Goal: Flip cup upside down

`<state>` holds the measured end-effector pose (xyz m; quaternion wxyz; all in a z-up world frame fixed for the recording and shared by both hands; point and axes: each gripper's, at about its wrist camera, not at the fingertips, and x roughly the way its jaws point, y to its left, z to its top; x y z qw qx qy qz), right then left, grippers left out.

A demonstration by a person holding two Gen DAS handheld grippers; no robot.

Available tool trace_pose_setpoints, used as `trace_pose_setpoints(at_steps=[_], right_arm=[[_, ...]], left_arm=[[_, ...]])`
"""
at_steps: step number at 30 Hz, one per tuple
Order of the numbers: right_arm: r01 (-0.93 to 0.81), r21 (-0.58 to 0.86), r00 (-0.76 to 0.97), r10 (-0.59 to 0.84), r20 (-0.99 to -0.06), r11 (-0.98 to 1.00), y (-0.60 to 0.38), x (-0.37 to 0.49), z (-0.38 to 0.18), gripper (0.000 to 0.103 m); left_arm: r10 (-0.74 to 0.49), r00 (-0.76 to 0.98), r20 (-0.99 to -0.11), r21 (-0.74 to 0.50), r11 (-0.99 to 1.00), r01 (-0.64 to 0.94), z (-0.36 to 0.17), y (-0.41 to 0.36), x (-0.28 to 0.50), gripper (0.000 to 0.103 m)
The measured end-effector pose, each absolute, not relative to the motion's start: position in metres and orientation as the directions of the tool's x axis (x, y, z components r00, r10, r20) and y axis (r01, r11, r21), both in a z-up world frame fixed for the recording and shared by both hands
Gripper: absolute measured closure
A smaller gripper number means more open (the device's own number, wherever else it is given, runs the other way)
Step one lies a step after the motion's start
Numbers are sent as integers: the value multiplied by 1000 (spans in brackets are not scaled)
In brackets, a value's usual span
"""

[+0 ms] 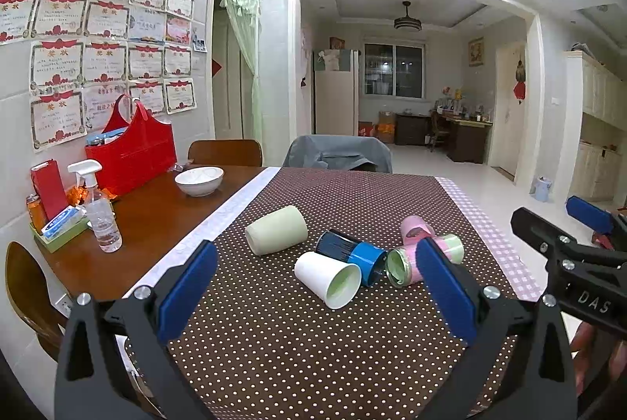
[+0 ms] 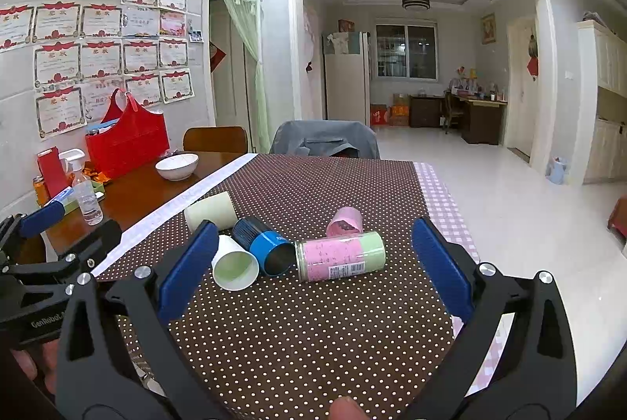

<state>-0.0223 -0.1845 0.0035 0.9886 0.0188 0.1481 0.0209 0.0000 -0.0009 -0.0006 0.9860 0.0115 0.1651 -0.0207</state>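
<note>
Your left gripper (image 1: 317, 286) and right gripper (image 2: 313, 263) both hover with jaws spread wide, holding nothing. On the dotted tablecloth (image 1: 274, 341) ahead, every cup lies on its side: the white cup (image 1: 327, 279) with an empty pale-green inside, the blue cup (image 1: 350, 255) touching it, a light green cup (image 1: 276, 230) behind, a pink cup (image 2: 345, 220), and the pink-and-green canister (image 2: 341, 255). The bowl (image 1: 199, 180) sits on bare wood.

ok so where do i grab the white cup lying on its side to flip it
Grip the white cup across its side wall near the middle, coming down from above with the left gripper. It lies on its side, mouth toward the cameras; the blue cup touches its right side, so avoid a sideways approach.
</note>
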Motion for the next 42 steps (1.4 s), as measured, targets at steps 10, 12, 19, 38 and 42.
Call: trace_pose_setpoints(at_steps=[10,12,19,38,42], right_arm=[[-36,40,956,46,-289,999,-181,-21,5,6],[-37,41,956,47,-288,998,-181,-21,5,6],[-37,41,957,47,-287,998,-181,-21,6,6],[-26,51,956,40,-290,998,-192,-11,2,6],[-26,52,954,40,-296,998,-194,-7,0,6]], left_arm=[[-48,942,-333,0,999,51,-2,1,2,4],[-51,941,-334,2,998,55,-2,1,2,4],[-78,938,-338,-14,997,78,-2,1,3,4],[-103,926,-362,-19,995,103,-11,-5,13,4],[-103,922,-373,-25,995,101,-14,-5,18,4]])
